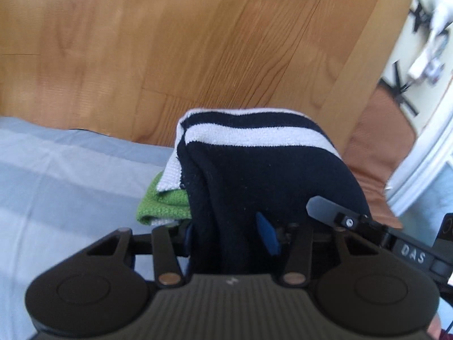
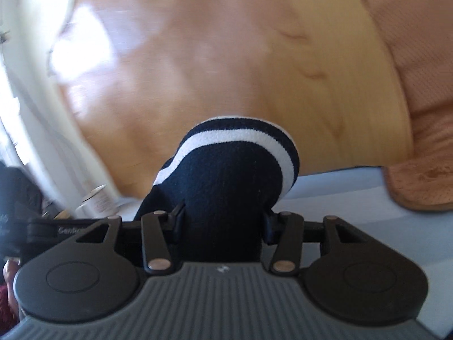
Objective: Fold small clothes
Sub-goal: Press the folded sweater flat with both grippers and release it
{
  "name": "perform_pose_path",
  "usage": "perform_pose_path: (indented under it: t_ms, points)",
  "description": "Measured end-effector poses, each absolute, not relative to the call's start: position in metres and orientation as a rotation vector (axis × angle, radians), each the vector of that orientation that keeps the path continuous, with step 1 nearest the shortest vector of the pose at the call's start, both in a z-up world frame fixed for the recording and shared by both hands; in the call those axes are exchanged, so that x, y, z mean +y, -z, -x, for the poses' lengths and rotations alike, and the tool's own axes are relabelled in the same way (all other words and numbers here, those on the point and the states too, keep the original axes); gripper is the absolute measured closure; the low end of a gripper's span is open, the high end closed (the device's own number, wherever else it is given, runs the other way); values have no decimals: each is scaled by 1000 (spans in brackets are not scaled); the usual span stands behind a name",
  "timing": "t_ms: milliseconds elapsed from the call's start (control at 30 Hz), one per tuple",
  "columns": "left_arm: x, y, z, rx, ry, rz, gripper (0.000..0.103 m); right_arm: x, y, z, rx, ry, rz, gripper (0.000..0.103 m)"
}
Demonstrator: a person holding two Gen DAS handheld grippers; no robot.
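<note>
A navy garment with white stripes [image 1: 254,170] is bunched up in front of the left wrist camera. My left gripper [image 1: 226,235] is shut on it, and the dark cloth fills the gap between the blue pads [image 1: 266,235]. Under the garment's left side a green cloth [image 1: 164,204] with a white edge lies on the sheet. In the right wrist view the same navy striped garment [image 2: 235,175] bulges up between the fingers of my right gripper [image 2: 223,223], which is shut on it. The fingertips of both grippers are hidden by the cloth.
A light blue sheet [image 1: 56,175] covers the surface below, and wooden floor [image 1: 198,42] lies beyond its edge. A brown mat [image 1: 373,153] and white furniture [image 1: 424,141] are on the right. A black lettered bar [image 1: 410,255] juts in at lower right. The brown mat [image 2: 424,113] also shows in the right view.
</note>
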State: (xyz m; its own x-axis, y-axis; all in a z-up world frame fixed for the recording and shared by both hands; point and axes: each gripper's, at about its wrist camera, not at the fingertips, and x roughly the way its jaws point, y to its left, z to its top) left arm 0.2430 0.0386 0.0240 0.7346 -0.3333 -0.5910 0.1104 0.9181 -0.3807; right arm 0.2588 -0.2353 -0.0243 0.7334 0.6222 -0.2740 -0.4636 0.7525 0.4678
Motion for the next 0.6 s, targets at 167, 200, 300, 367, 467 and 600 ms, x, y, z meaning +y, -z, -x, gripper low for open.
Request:
perform_pose_path:
  t_ms: [167, 200, 300, 367, 467, 600]
  points:
    - [10, -5, -249, 654, 195, 192, 50, -243, 45, -278, 531, -539, -441, 42]
    - [8, -3, -244, 636, 184, 169, 49, -239, 44, -276, 530, -525, -425, 40]
    - [-1, -3, -234, 615, 140, 97, 42, -231, 37, -267, 505, -500, -359, 34]
    - [-1, -9, -223, 624, 119, 101, 40, -232, 34, -254, 478, -471, -328, 30]
    - [-2, -19, -197, 616, 73, 87, 38, -238, 30, -233, 437, -440, -293, 28]
    - [-3, -26, -163, 604, 36, 61, 37, -252, 29, -200, 427, -409, -339, 27]
